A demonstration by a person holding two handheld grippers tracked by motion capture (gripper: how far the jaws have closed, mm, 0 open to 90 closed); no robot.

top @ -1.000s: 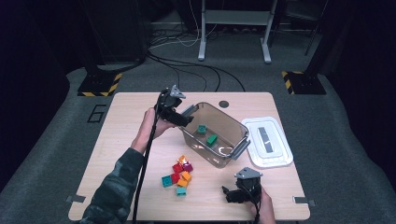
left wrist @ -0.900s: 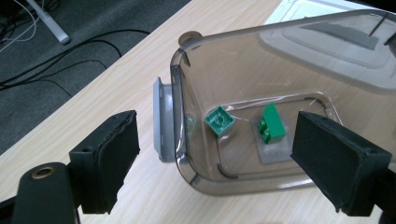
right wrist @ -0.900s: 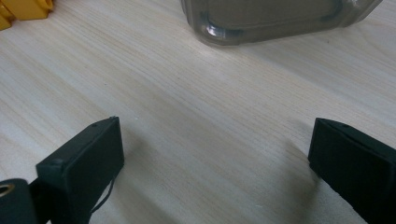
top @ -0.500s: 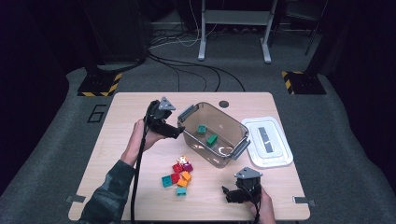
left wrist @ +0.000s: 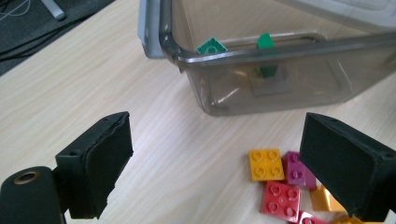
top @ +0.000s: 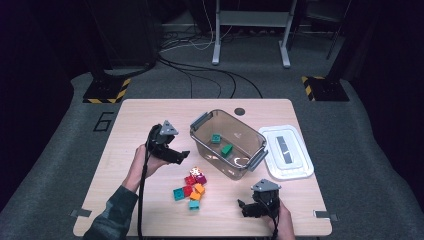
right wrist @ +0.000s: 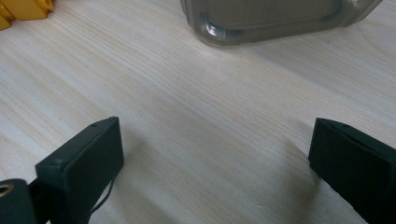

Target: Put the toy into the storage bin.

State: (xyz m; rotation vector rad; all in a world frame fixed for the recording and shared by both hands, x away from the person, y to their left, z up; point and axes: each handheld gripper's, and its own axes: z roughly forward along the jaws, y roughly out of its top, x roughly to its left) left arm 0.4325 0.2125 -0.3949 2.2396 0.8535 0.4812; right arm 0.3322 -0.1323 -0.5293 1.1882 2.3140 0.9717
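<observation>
One overhead camera, two riding cameras

High view looks forward and down on the counter (top: 150, 120); both gripper views sit low and close, sharing the bin (left wrist: 261, 88) at 12 o'clock.

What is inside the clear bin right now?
Two green bricks lie on the floor of the clear bin, one squarer, one narrower. A grey patch shows through the bottom, probably a label. The smoky wall and glare near the front corner blur the rest.

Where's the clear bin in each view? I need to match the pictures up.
High view: the bin sits right of centre on the table, lid beside it.
Left gripper view: the bin fills the upper right, two green bricks inside.
Right gripper view: its bottom corner runs along the top edge.
Shared landmark: the yellow brick near the bin.
</observation>
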